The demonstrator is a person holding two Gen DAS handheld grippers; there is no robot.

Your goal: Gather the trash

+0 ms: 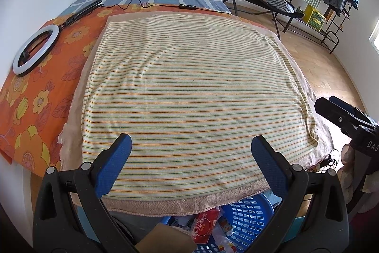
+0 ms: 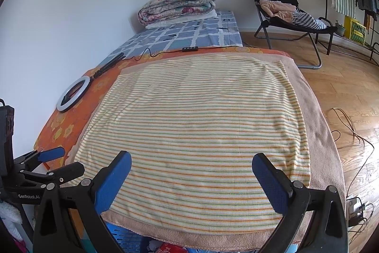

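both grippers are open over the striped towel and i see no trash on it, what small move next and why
Probably pull both back and stop. The left gripper and right gripper are open and hold nothing, the towel looks bare, and wrappers already lie in the blue basket below the bed's near edge. No loose trash shows, though floor parts are hidden.

Both wrist views over striped towel (image 1: 189, 91).

Matt striped terry towel (image 1: 189, 91), glossy wood floor (image 2: 343, 87), perforated blue plastic basket (image 1: 246, 212).
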